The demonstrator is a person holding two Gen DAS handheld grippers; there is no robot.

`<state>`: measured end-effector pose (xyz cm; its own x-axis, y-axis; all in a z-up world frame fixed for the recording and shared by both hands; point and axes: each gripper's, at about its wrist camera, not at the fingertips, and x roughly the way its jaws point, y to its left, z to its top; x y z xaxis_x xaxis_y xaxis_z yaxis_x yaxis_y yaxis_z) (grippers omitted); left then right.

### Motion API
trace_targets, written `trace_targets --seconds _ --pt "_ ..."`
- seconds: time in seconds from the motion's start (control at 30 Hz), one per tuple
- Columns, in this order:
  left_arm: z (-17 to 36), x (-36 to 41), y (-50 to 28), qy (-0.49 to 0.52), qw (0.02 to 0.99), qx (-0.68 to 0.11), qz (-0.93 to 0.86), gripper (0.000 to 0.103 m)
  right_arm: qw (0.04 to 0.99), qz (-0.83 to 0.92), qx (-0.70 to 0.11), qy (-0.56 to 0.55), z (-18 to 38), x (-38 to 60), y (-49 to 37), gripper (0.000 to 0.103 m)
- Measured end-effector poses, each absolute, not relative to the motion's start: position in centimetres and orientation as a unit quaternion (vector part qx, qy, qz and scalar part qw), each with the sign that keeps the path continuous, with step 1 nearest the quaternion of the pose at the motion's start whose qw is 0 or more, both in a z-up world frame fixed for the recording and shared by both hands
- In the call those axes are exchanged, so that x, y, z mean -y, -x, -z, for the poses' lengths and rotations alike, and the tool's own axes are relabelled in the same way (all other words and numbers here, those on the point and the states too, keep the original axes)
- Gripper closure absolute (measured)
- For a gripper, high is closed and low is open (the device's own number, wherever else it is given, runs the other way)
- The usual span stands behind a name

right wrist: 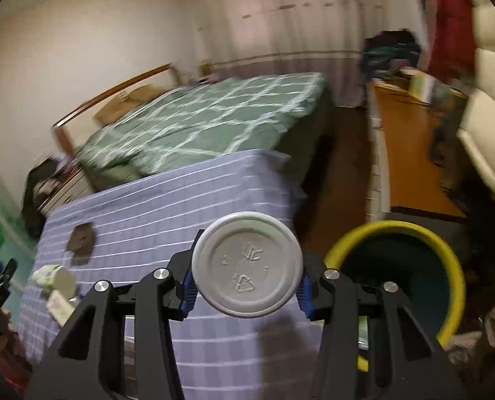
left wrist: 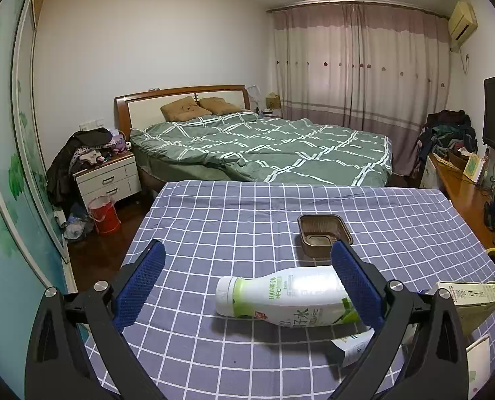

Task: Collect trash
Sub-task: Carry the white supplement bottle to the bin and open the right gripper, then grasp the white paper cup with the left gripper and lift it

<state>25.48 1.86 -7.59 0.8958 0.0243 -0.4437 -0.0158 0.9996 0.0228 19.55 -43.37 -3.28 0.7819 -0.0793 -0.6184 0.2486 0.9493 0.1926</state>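
Note:
A white and green drink bottle lies on its side on the blue checked tablecloth. My left gripper is open above the table, its right pad beside the bottle's body. A brown plastic tray sits beyond the bottle. A beige carton lies at the right. My right gripper is shut on a white plastic cup, whose round bottom faces the camera, held over the table's right edge. A yellow-rimmed bin stands just right of it. The bottle and tray show blurred at the left.
A bed with a green quilt stands behind the table. A nightstand and red bucket are at the left. A wooden desk runs along the right. A white paper lies at the table's right corner.

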Motion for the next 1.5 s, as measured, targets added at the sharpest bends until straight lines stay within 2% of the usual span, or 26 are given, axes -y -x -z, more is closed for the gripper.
trace_targets --seconds 0.2,0.43,0.5,0.53,0.57,0.77,0.87,0.97,1.07,1.23,1.5 --pt "7.6 -1.8 -25.5 -0.010 0.974 -0.228 -0.011 0.005 0.910 0.175 -0.337 -0.167 6.1 50.1 -16.4 0.058" --pt "7.5 -1.7 -25.5 -0.015 0.973 -0.231 -0.011 0.005 0.884 0.220 -0.367 -0.188 9.7 53.5 -16.3 0.058" --pt "7.5 -1.7 -25.6 -0.017 0.973 -0.231 -0.011 0.005 0.881 0.226 -0.366 -0.198 10.2 53.9 -16.4 0.051" --pt "7.5 -1.7 -25.6 -0.018 0.973 -0.232 -0.011 0.005 0.880 0.230 -0.362 -0.201 10.3 54.0 -16.3 0.044" --pt "7.5 -1.7 -25.6 -0.018 0.973 -0.232 -0.010 0.005 0.881 0.235 -0.356 -0.204 10.1 54.0 -16.3 0.043" --pt "7.4 -1.3 -25.4 -0.029 0.974 -0.226 -0.009 0.005 0.910 0.210 -0.268 -0.238 8.1 50.7 -15.9 0.039" --pt "7.3 -0.7 -25.1 -0.040 0.975 -0.220 -0.008 0.005 0.927 0.198 -0.233 -0.215 7.6 47.7 -16.2 0.039" --pt "7.1 0.1 -24.8 -0.044 0.973 -0.228 -0.001 0.005 0.938 0.202 -0.231 -0.163 7.3 45.5 -16.8 0.039" --pt "6.2 1.3 -23.2 -0.037 0.971 -0.235 0.015 0.005 0.941 0.221 -0.224 -0.121 7.4 44.5 -16.7 0.036" --pt "5.4 4.7 -18.9 -0.025 0.963 -0.262 0.057 0.005 0.942 0.215 -0.223 -0.127 7.7 44.9 -16.6 0.036" --pt "8.3 13.3 -14.4 -0.078 0.930 -0.338 0.126 0.005 0.945 0.209 -0.216 -0.128 7.6 45.2 -16.3 0.036"
